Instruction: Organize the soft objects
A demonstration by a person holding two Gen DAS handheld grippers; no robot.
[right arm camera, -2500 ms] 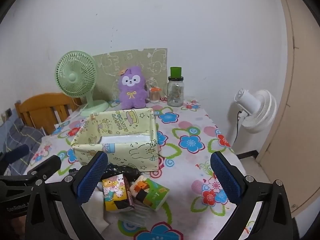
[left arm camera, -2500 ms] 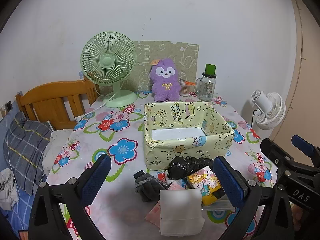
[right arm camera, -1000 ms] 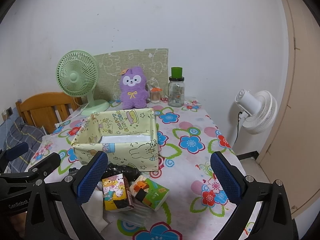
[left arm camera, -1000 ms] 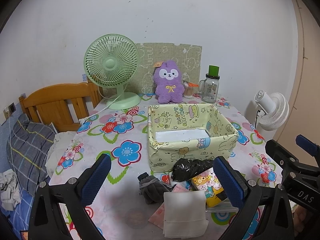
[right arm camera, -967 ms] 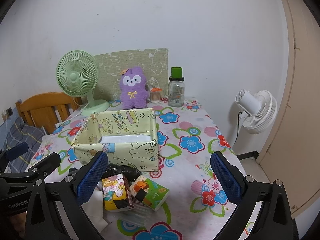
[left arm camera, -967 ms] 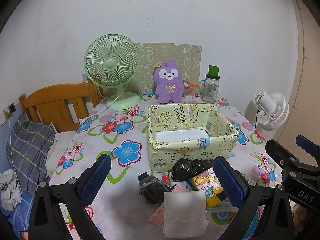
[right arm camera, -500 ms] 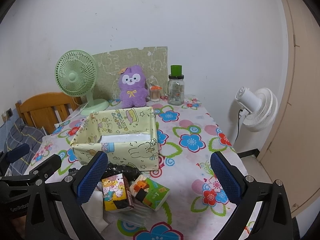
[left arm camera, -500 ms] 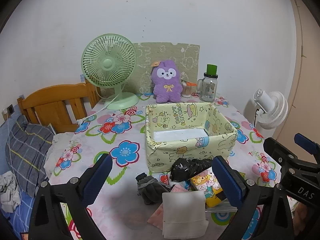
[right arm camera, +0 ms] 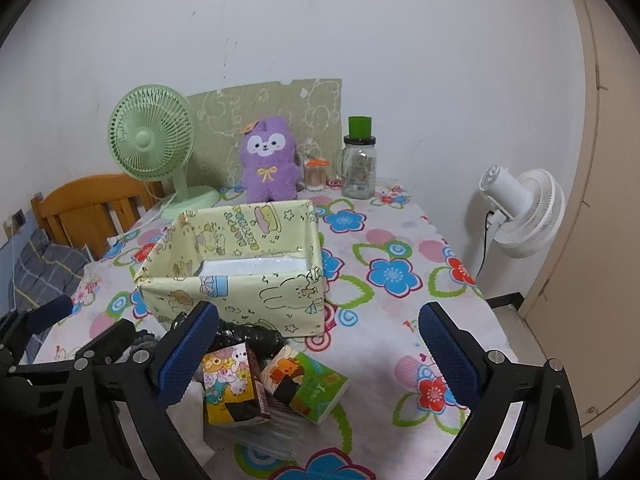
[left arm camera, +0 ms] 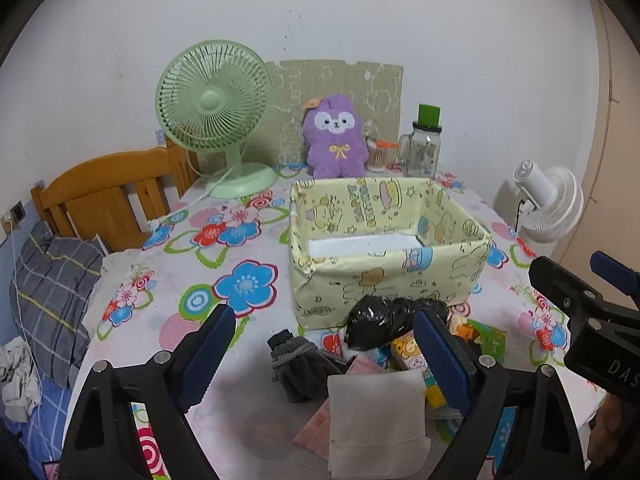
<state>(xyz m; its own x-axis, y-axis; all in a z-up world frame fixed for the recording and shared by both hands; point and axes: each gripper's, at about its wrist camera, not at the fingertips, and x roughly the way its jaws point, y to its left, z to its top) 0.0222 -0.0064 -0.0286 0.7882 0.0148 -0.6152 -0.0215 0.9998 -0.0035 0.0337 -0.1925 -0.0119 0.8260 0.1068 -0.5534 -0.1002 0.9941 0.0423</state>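
A heap of soft things lies on the flowered table in front of a yellow cartoon-print box [left arm camera: 384,276]. In it are a black wrapped bundle [left arm camera: 384,320], grey gloves [left arm camera: 300,364], a white tissue pack [left arm camera: 376,412] and a cartoon tissue pack [right arm camera: 228,388] beside a green pack [right arm camera: 308,384]. My left gripper [left arm camera: 322,332] hovers over the gloves and white pack. Its jaws are closing, and the pads touch nothing. My right gripper [right arm camera: 318,320] stands open above the cartoon packs near the box's front wall [right arm camera: 248,292]. A purple plush [left arm camera: 336,136] sits at the back.
A green desk fan [left arm camera: 212,112] and a glass jar [left arm camera: 424,148] stand by the back wall. A white fan [right arm camera: 520,212] stands off the table's right edge. A wooden chair [left arm camera: 100,196] and a plaid pillow [left arm camera: 52,280] are at the left.
The left gripper's fingers have come closer together and the gripper has sunk slightly toward the heap. The right gripper has stayed put.
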